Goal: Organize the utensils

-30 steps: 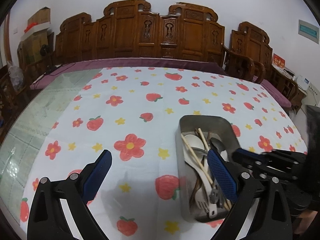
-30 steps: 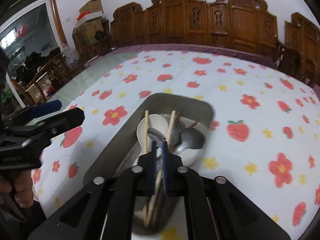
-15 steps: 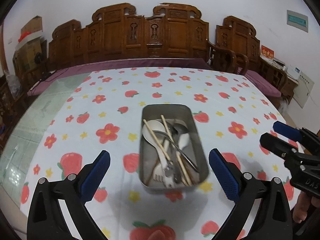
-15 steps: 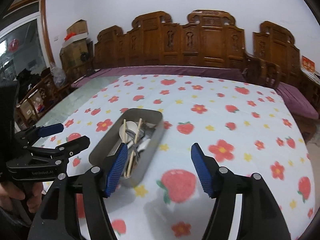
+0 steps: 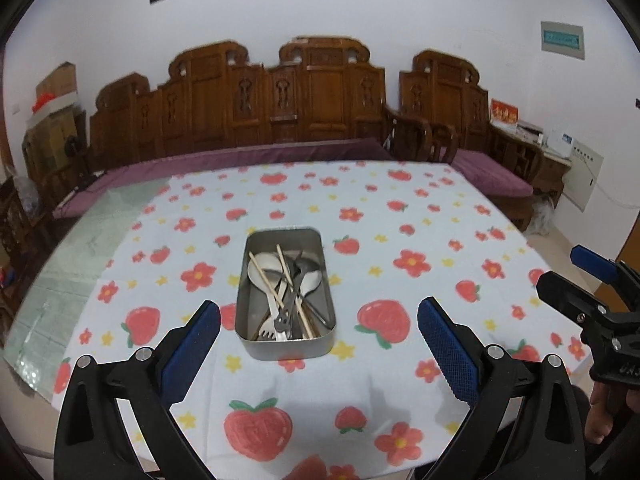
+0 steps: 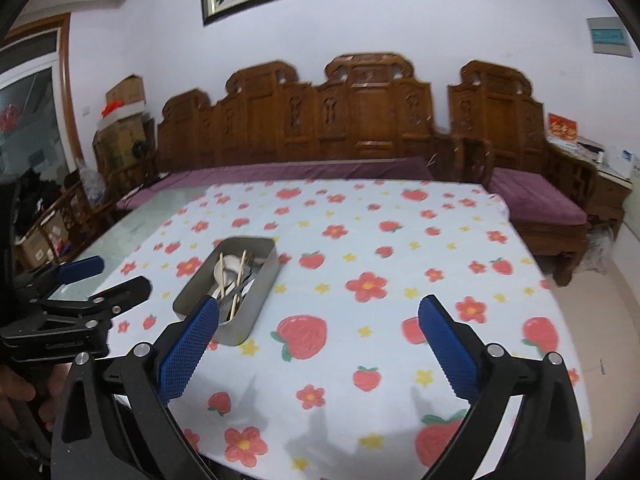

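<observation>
1. The flowered tablecloth point(image 5: 400, 216) is showing no stray cutlery anywhere I can see.
2. The metal tin point(image 5: 285, 344) is sitting mid-table, holding everything.
3. Spoons, a fork and chopsticks point(image 5: 294, 292) are lying jumbled inside, so I am judging the gathering done.
4. My left gripper point(image 5: 318, 334) is standing wide and empty.
5. My right gripper point(image 6: 318, 330) is opening, nothing between its jaws.

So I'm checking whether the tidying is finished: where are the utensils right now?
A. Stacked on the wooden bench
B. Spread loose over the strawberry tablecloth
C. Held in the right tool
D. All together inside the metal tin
D: the spoons, fork and chopsticks all lie inside the metal tin on the strawberry tablecloth, and no loose utensil shows on the cloth around it.
</observation>
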